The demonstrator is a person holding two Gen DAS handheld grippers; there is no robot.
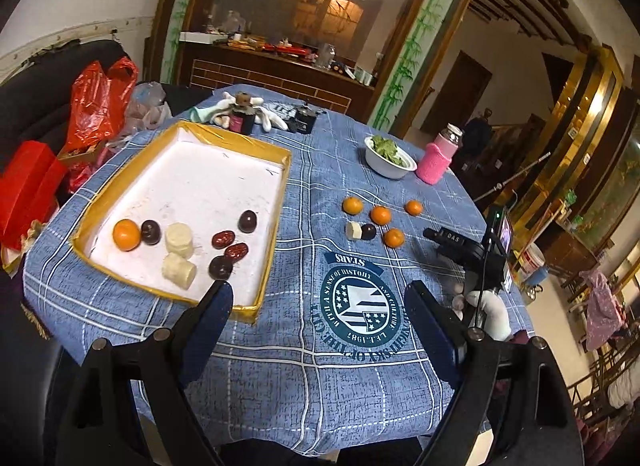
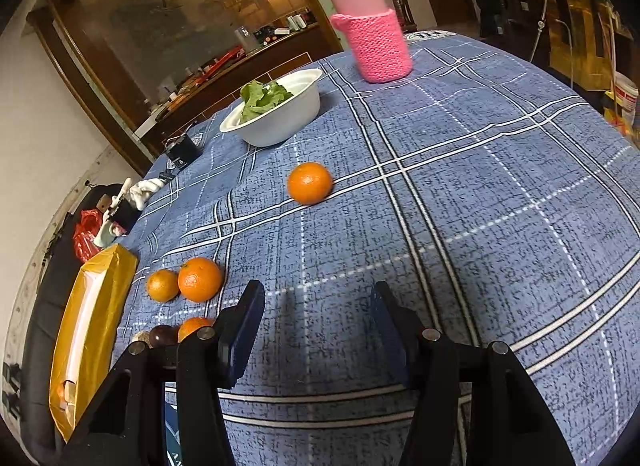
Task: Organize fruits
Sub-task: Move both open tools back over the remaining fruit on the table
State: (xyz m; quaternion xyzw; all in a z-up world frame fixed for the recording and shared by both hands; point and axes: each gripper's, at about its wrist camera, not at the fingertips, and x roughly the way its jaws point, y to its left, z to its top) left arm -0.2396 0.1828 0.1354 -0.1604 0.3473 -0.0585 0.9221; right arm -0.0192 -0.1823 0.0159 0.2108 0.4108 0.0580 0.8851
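A gold-rimmed white tray (image 1: pixel 276 193) lies on the blue checked tablecloth. In it are an orange (image 1: pixel 126 234), dark round fruits (image 1: pixel 151 232), two banana pieces (image 1: pixel 179 239) and two red dates (image 1: pixel 222 239). On the cloth to its right lie several oranges (image 1: pixel 380 215), a banana piece (image 1: pixel 352 230) and a dark fruit (image 1: pixel 368 231). My left gripper (image 1: pixel 320 306) is open and empty above the cloth, near the tray's front corner. My right gripper (image 2: pixel 318 306) is open and empty, low over the cloth. One orange (image 2: pixel 310 183) lies ahead of it; two oranges (image 2: pixel 199 280) lie to its left.
A white bowl of greens (image 2: pixel 280 121) and a pink-sleeved bottle (image 2: pixel 380 45) stand at the far side. Gloves and small dark items (image 1: pixel 244 113) lie behind the tray. Red bags (image 1: pixel 96 105) sit left of the table. The right gripper's body (image 1: pixel 472 254) shows at the table's right.
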